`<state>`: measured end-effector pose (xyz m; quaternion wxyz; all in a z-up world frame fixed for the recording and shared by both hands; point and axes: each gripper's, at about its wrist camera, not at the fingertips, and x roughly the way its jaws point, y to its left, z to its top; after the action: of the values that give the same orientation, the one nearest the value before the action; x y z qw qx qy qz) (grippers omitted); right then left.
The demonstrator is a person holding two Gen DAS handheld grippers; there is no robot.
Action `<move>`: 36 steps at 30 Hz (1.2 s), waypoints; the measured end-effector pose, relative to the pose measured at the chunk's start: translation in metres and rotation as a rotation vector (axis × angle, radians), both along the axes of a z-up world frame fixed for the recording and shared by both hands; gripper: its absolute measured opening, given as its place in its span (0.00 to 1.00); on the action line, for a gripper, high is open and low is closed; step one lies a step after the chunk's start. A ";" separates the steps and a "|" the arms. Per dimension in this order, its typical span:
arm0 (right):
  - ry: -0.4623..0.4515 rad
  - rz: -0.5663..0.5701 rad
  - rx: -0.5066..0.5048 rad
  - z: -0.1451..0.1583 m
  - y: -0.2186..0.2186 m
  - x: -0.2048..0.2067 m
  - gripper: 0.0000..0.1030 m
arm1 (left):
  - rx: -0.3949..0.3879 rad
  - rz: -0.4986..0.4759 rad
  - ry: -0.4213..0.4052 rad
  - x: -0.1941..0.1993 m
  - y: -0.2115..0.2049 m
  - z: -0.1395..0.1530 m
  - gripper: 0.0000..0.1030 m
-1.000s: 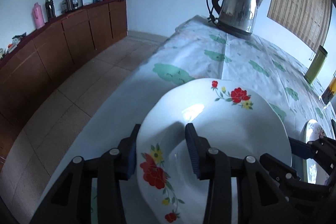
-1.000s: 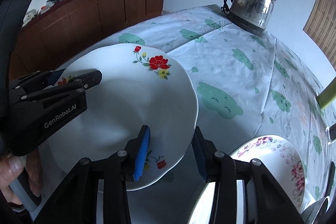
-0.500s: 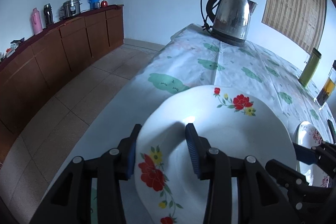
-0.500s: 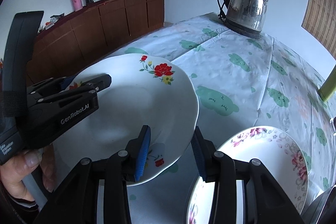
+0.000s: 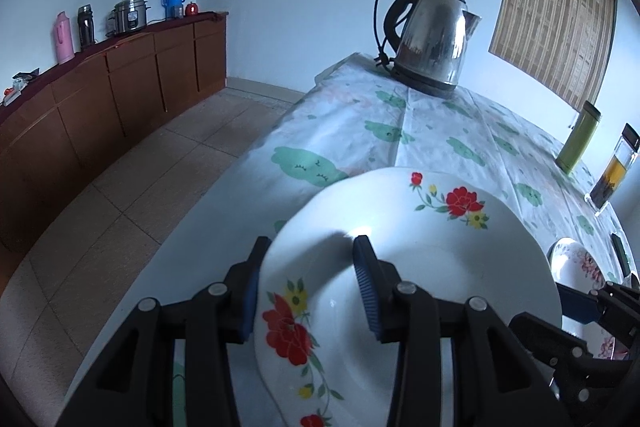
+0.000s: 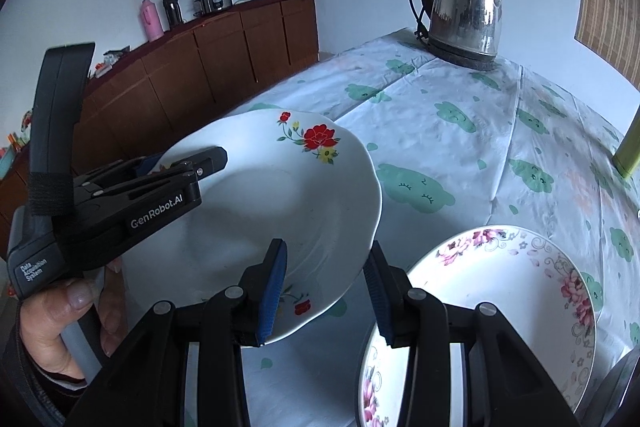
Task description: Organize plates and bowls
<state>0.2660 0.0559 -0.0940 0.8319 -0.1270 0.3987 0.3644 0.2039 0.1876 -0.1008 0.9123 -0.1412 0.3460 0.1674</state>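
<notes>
Gripping the near rim of the red-flowered plate (image 5: 420, 267), the left claw (image 5: 308, 279) has one blue pad under the edge and the other inside the dish. From the right wrist view the same plate (image 6: 280, 195) hangs tilted above the desk (image 6: 460, 131), clear of the cloud-print cloth. The right claw (image 6: 324, 287) straddles the opposite rim — one pad lies over the plate's inner face, the other outside the edge — so both claws are narrowed onto the one plate. A hand (image 6: 68, 323) wraps the left claw's handle at the lower left of that view. Just beside the lifted plate, a pink-flowered plate (image 6: 500, 307) rests flat on the cloth. A steel kettle (image 6: 464, 7) stands at the far end of the desk, well apart from both.
</notes>
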 end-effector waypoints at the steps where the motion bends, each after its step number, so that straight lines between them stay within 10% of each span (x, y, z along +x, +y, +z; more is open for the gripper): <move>1: -0.002 -0.001 0.009 0.002 -0.002 0.000 0.41 | 0.000 -0.003 -0.004 0.000 -0.001 0.001 0.39; 36: -0.039 -0.043 0.075 0.014 -0.048 -0.011 0.41 | 0.039 -0.150 -0.156 -0.008 -0.036 0.026 0.38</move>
<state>0.2553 0.0083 -0.0804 0.8514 -0.0942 0.3710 0.3585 0.1955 0.1514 -0.0752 0.9491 -0.1096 0.2802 0.0937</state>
